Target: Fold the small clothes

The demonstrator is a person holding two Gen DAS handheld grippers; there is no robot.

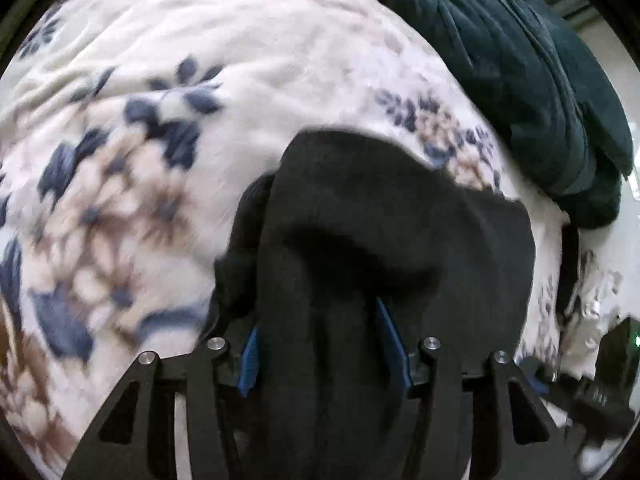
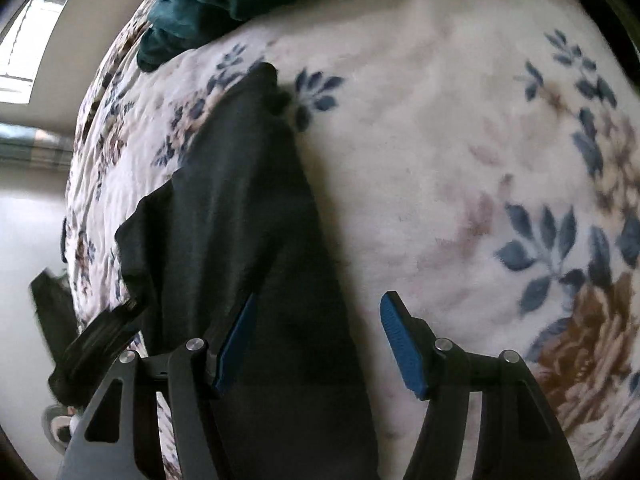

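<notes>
A black knitted garment is spread on the floral fleece blanket (teal garment near its far edge). It is bunched between the left gripper's part-open jaws; whether it is pinched cannot be told. The right gripper's jaws are held wide, unclamped, over it.

No lettering, label, brand mark, number or sign can be read in either wrist view.
</notes>
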